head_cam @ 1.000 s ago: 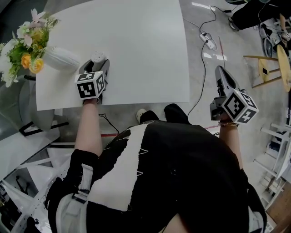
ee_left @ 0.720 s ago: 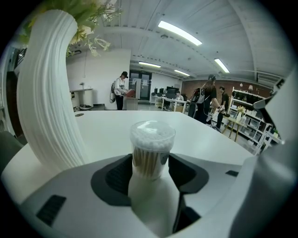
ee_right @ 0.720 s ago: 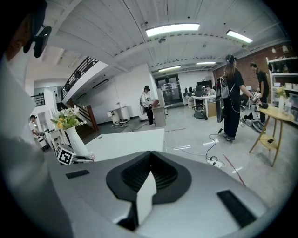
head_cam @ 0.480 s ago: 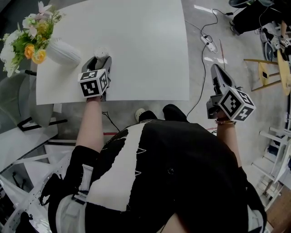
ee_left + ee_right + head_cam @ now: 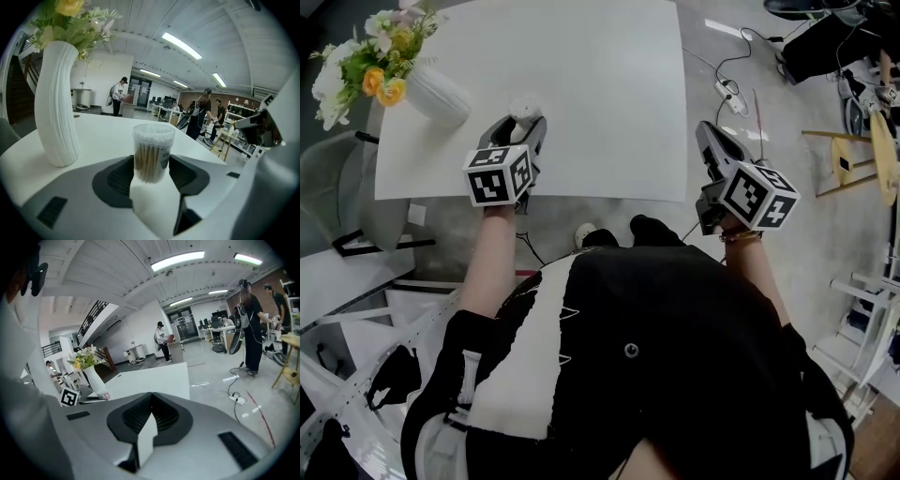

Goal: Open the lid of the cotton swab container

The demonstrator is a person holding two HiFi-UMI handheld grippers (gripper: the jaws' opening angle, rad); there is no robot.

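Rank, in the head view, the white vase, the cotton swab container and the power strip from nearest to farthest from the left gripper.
1. cotton swab container: between the jaws of the left gripper, which have just been closing.
2. white vase: on the table, to its left.
3. power strip: on the floor, far right.

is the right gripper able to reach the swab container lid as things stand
Likely yes: only table top lies between the right gripper and the cotton swab container, whose lid is uncovered.
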